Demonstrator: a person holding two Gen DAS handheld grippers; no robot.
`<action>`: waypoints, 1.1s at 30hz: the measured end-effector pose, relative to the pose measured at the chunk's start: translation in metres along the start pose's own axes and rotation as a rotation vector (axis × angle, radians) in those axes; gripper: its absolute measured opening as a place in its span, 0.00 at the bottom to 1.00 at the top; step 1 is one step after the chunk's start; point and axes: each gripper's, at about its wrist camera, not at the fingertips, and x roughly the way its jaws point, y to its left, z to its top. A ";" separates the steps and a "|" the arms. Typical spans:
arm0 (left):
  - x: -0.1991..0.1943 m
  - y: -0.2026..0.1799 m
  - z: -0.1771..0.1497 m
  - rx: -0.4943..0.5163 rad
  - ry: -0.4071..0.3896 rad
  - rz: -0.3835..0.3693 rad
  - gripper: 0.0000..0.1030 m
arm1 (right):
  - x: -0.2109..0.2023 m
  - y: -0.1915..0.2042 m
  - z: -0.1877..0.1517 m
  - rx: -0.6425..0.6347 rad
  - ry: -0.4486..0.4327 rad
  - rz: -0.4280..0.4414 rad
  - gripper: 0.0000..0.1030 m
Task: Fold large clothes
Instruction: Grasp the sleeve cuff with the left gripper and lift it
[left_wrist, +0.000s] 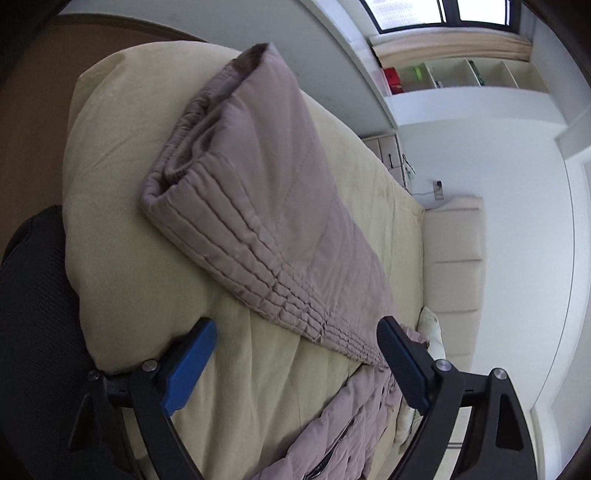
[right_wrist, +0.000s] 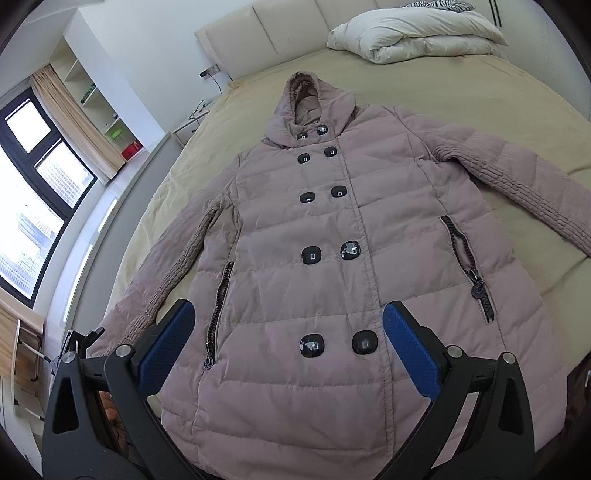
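Hovering over the bed (right_wrist: 461, 85), both tools sit released and hold nothing, so folding has not started by the look of it. Left tool (left_wrist: 295, 363): jaws spread wide, aimed along the outstretched sleeve (left_wrist: 266, 206), whose ribbed underside crosses between the blue pads (left_wrist: 188, 365); right finger tip is just beside or touching the fabric, cannot tell which. Likely lined up there to take the sleeve and bring it in over the body. Sleeve runs away diagonally, cuff (left_wrist: 255, 55) at the far end near the mattress edge.

Right tool (right_wrist: 288, 345): jaws also spread wide, hanging above the lower front of the puffer coat (right_wrist: 332, 236), bottom pair of buttons (right_wrist: 338, 345) between the pads. Probably held centred over the hem to view the whole garment and pick a grip.

Coat is dusty pink-mauve, quilted, hooded, double-breasted with dark square buttons, several scuffed white. Lies face up, flat, hood (right_wrist: 310, 99) toward the headboard (right_wrist: 258, 40), hem toward the camera. One sleeve lies close along the body at picture left, the other angles out at picture right. Two zip pockets (right_wrist: 467, 266) show. White duvet (right_wrist: 417, 35) is bunched near the headboard, well apart from the coat.
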 end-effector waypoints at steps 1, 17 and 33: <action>0.002 0.002 0.002 -0.014 -0.018 0.008 0.87 | 0.000 0.000 0.000 0.000 0.001 -0.001 1.00; -0.006 0.010 0.032 -0.146 -0.203 0.015 0.54 | 0.002 -0.016 -0.006 0.024 0.006 -0.018 1.00; 0.008 -0.159 -0.075 1.058 -0.226 0.118 0.18 | 0.015 -0.053 0.001 0.061 -0.020 -0.028 1.00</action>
